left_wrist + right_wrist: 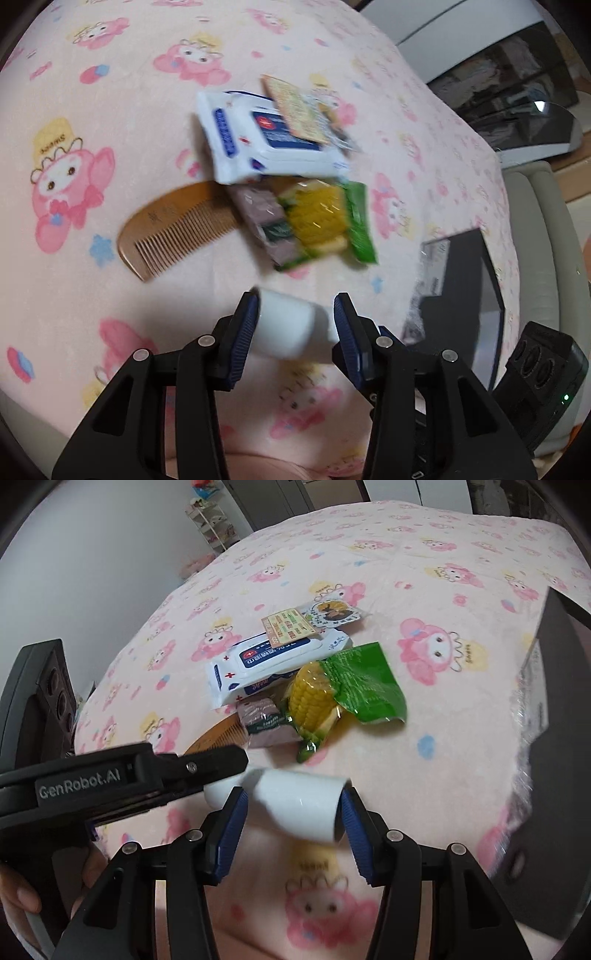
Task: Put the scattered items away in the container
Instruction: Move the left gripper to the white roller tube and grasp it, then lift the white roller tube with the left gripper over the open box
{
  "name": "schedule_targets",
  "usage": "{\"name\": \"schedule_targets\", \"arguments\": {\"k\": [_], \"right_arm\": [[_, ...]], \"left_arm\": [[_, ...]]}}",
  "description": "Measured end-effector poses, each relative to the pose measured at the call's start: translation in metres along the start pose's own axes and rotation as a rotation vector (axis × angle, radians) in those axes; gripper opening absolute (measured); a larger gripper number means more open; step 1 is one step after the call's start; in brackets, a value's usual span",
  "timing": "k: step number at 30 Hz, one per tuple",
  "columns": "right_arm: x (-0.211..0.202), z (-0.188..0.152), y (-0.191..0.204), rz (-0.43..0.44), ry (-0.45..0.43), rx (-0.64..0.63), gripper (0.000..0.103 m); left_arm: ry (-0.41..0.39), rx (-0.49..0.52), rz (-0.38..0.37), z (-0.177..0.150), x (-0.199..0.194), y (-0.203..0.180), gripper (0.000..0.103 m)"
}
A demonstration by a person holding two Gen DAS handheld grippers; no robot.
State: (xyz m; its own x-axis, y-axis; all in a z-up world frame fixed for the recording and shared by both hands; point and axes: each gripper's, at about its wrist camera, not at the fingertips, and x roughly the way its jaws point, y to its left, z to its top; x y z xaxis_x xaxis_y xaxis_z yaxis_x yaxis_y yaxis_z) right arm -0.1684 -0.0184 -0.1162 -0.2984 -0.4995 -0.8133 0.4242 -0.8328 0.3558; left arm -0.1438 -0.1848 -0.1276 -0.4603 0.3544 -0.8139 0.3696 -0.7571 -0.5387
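Your left gripper (295, 325) and right gripper (293, 808) are both spread wide around the white tube (286, 325) lying on the bed (110, 295), pads just beside it, not clenching. Beyond, at 12 o'clock, the corn packet (332, 690) and wipes pack (273, 664) are lying. The black container (461, 302) is sitting at 3 o'clock.

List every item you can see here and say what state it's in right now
white tube: between both grippers' fingers
left gripper: open around it
right gripper: open around it
wet wipes pack: flap closed
corn packet: sealed
wooden comb: flat, partly covered
black container: open
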Motion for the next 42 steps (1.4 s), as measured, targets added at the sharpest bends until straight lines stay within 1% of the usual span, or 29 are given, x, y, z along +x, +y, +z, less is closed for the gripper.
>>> {"name": "schedule_targets", "arguments": {"k": [2, 4, 6, 11, 16, 19, 22, 24, 28, 34, 35, 38, 42], "right_arm": [[-0.012, -0.004, -0.005, -0.012, -0.011, 0.015, 0.049], [-0.024, -0.008, -0.010, -0.022, -0.023, 0.032, 0.049], [-0.037, -0.012, -0.015, -0.031, -0.035, 0.050, 0.049], [-0.062, -0.036, -0.030, -0.111, -0.030, 0.034, 0.049], [-0.077, -0.071, -0.058, -0.146, 0.001, 0.048, 0.049], [-0.083, -0.089, -0.075, -0.167, 0.014, 0.068, 0.049], [-0.084, -0.101, -0.089, -0.174, 0.028, 0.094, 0.049], [-0.085, -0.106, -0.095, -0.171, 0.034, 0.105, 0.049], [-0.084, -0.112, -0.106, -0.163, 0.046, 0.133, 0.049], [-0.086, -0.114, -0.105, -0.169, 0.034, 0.121, 0.049], [-0.085, -0.115, -0.105, -0.166, 0.031, 0.122, 0.049], [-0.087, -0.116, -0.108, -0.152, 0.028, 0.133, 0.049], [-0.096, -0.116, -0.106, -0.158, 0.016, 0.116, 0.049]], "left_arm": [[-0.011, 0.040, -0.009, -0.011, -0.005, -0.013, 0.042], [-0.045, 0.086, -0.005, -0.023, -0.012, -0.026, 0.042], [-0.060, 0.124, -0.007, -0.034, -0.015, -0.036, 0.042], [0.022, 0.196, -0.017, -0.063, 0.004, -0.056, 0.041], [0.137, 0.257, -0.020, -0.098, 0.029, -0.072, 0.041], [0.182, 0.284, -0.020, -0.112, 0.041, -0.079, 0.040], [0.219, 0.312, -0.019, -0.123, 0.051, -0.086, 0.040], [0.232, 0.321, -0.022, -0.129, 0.053, -0.088, 0.040], [0.248, 0.309, -0.039, -0.132, 0.056, -0.086, 0.040], [0.231, 0.326, -0.026, -0.133, 0.052, -0.086, 0.040], [0.233, 0.328, -0.029, -0.134, 0.050, -0.086, 0.038], [0.237, 0.334, -0.044, -0.132, 0.051, -0.087, 0.038], [0.218, 0.351, -0.078, -0.130, 0.045, -0.090, 0.038]]}}
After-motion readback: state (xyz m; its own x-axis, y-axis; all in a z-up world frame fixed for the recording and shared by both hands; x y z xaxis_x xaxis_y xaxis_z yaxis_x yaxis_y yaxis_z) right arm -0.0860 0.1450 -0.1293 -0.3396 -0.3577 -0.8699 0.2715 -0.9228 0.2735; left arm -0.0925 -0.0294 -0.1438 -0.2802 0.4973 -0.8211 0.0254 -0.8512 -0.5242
